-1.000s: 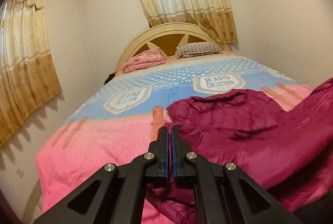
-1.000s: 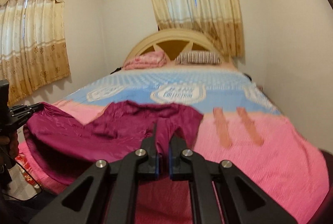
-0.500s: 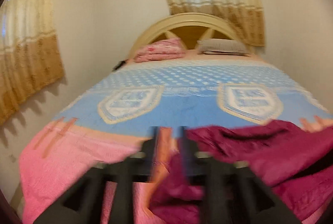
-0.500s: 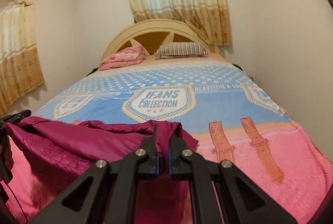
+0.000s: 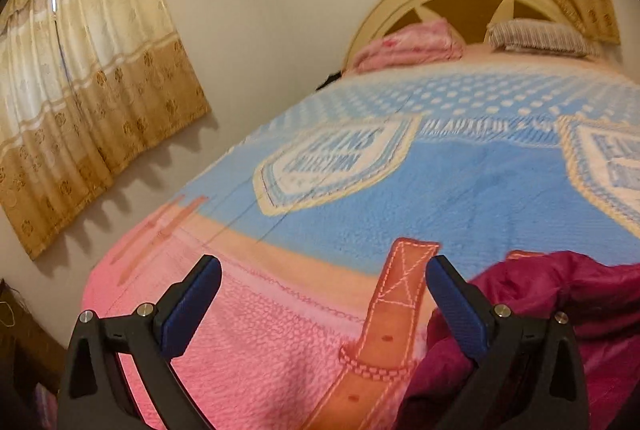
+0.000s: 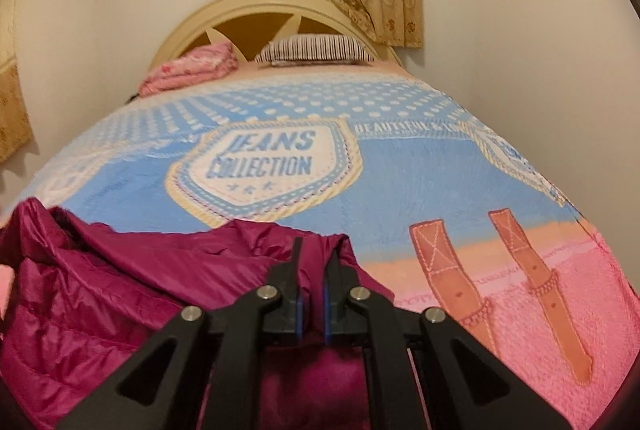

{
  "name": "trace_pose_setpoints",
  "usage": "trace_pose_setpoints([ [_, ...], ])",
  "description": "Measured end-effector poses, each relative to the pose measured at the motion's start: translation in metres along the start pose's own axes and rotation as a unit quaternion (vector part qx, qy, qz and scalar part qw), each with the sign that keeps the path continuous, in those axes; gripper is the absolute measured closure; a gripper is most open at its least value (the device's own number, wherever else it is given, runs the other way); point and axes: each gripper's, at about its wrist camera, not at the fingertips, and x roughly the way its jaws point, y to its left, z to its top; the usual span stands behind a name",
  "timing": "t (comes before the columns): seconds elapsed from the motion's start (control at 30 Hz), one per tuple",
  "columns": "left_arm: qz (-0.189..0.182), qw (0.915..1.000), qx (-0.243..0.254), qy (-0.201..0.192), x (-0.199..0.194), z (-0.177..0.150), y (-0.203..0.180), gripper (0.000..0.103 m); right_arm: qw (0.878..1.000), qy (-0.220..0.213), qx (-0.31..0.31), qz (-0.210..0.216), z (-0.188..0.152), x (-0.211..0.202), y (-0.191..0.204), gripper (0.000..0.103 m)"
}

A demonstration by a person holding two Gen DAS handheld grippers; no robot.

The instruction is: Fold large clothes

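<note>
A bed (image 6: 400,190) under a blue and pink blanket fills the room. The maroon jacket (image 6: 100,290) lies bunched at its near edge. The left claw (image 5: 324,294) has just been opening and is released, empty. The right claw (image 6: 312,266) is clenched on jacket fabric; a 1-sided pull could drag it crooked. 2 pillows (image 6: 316,48) lie far off, clear.
</note>
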Motion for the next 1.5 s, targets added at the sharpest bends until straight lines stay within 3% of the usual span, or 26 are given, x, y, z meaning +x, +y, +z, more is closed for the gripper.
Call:
trace_pose_setpoints([
  [0.03,0.007,1.0,-0.005,0.002,0.001,0.003,0.003,0.001,1.0,-0.003,-0.003,-0.008,0.001,0.004,0.0,0.088],
  [0.1,0.017,0.9996,-0.018,-0.015,-0.007,0.01,0.012,0.001,1.0,-0.01,0.005,-0.024,0.003,0.004,-0.003,0.063],
  [0.13,0.02,0.9991,-0.023,-0.029,-0.016,0.014,0.018,0.001,0.999,-0.018,0.009,-0.037,0.005,0.001,-0.006,0.033],
  [0.17,0.026,0.9984,-0.024,-0.045,-0.027,0.018,0.024,0.001,0.999,-0.03,0.013,-0.043,0.007,-0.004,-0.008,0.018],
  [0.27,0.038,0.9943,-0.028,-0.095,-0.07,0.022,0.043,0.001,0.997,-0.046,0.013,-0.057,0.01,-0.023,-0.005,0.018],
  [0.4,0.008,0.9907,-0.037,-0.131,-0.11,0.007,0.054,0.001,0.998,-0.052,-0.018,-0.024,-0.002,-0.055,0.032,0.018],
  [0.47,-0.026,0.9894,-0.022,-0.141,-0.123,-0.01,0.038,0.001,0.996,-0.056,-0.063,-0.002,-0.012,-0.064,0.068,0.017],
  [0.53,-0.027,0.9882,0.013,-0.15,-0.124,-0.024,0.013,0.001,0.993,-0.044,-0.102,0.025,-0.017,-0.06,0.094,0.018],
  [0.63,-0.025,0.9904,0.043,-0.129,-0.11,-0.037,-0.015,0.001,0.989,-0.033,-0.147,-0.003,-0.019,-0.039,0.112,0.018],
  [0.73,-0.01,0.991,0.056,-0.121,-0.09,-0.035,-0.036,0.001,0.991,0.03,-0.125,-0.031,-0.019,-0.003,0.092,0.022],
  [0.87,-0.003,0.9916,0.08,-0.102,-0.064,-0.027,-0.065,0.001,0.991,0.061,-0.107,-0.056,-0.032,0.014,0.064,0.022],
  [1.03,-0.001,0.9904,0.119,-0.071,-0.041,-0.039,-0.091,0.001,0.992,0.069,-0.088,-0.054,-0.04,0.015,0.051,0.022],
  [1.3,-0.028,0.9913,0.128,-0.016,-0.018,-0.046,-0.101,0.001,0.993,0.092,-0.069,-0.039,-0.042,0.028,0.047,0.018],
  [1.5,-0.03,0.9903,0.136,-0.002,-0.012,-0.049,-0.107,0.001,0.992,0.104,-0.061,-0.036,-0.044,0.035,0.044,0.017],
])
